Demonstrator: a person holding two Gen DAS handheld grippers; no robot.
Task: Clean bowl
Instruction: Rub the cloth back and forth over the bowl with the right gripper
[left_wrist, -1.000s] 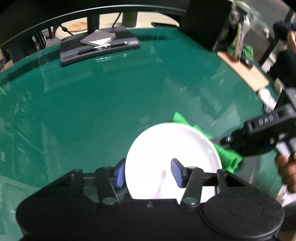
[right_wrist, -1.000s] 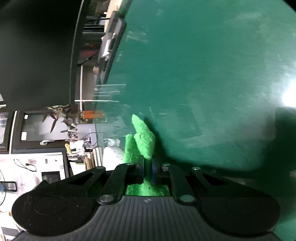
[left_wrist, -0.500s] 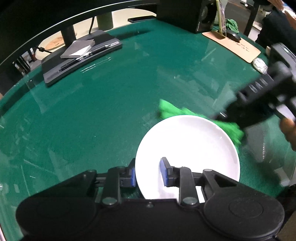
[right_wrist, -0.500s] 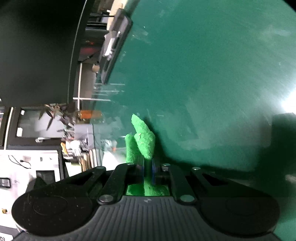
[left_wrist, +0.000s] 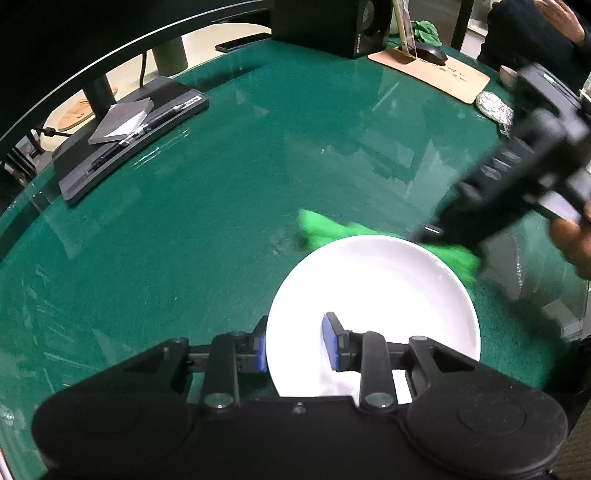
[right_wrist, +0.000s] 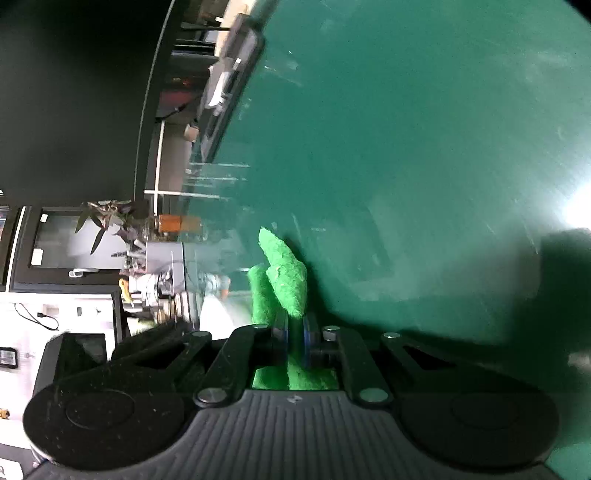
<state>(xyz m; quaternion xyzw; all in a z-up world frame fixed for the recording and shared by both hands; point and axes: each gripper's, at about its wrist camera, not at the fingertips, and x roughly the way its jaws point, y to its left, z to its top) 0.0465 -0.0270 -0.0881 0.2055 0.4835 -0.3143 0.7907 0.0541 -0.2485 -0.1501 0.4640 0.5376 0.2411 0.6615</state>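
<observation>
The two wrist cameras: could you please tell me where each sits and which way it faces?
Left wrist: on the left claw, looking steeply down at the white bowl; its opening fingers straddle the rim.
Right wrist: on the right claw, rolled sideways, facing across the green table, shut on the green cloth.
Shared: cloth, table.

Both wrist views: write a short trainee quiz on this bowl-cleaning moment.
1. True or false: the right tongs are shut on the green cloth.
2. In the left wrist view the cloth shows: A at the white bowl's far rim; B in its middle; C on a tray.
3. Which part of the bowl sits between the left tongs' fingers?
Key: 1 true; 2 A; 3 the rim, and those jaws are opening.
</observation>
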